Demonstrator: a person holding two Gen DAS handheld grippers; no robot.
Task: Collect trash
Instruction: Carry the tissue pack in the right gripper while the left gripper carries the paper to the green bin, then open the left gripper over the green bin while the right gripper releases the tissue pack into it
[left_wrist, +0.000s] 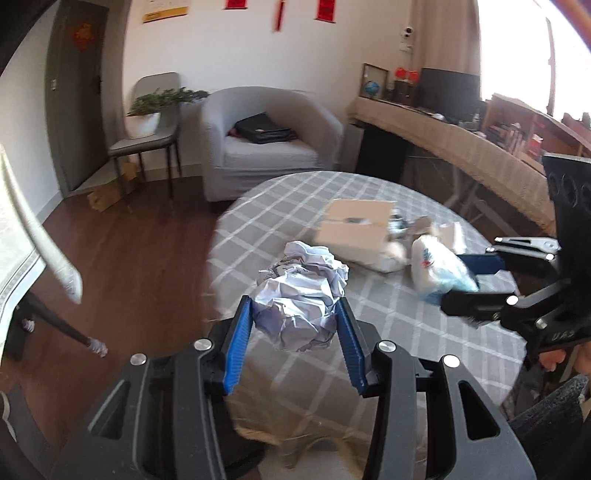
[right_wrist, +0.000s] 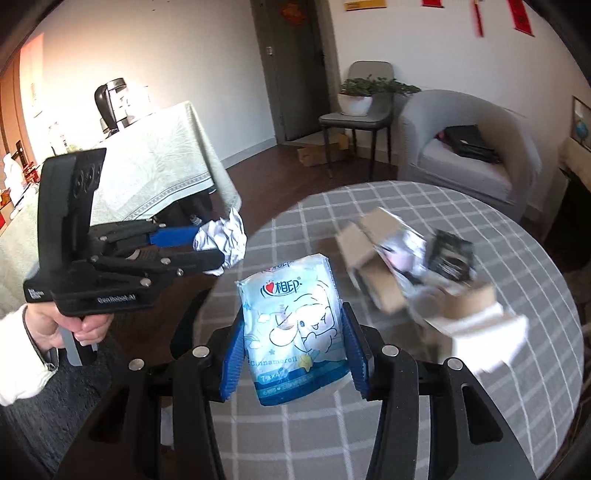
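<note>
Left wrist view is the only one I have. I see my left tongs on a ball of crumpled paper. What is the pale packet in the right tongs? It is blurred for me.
Observer: It is a tissue pack with a cartoon dog and the word Cinnamoroll printed on it; the right tongs press on both its sides.
Operator: What is on my far left, outside my picture?
Observer: A second table under a pale green cloth, with a black appliance on top.
Operator: Is the hand on the left tongs visible to you?
Observer: Yes, a hand in a white sleeve grips the handle of the left tongs, which hold the crumpled paper.
</note>
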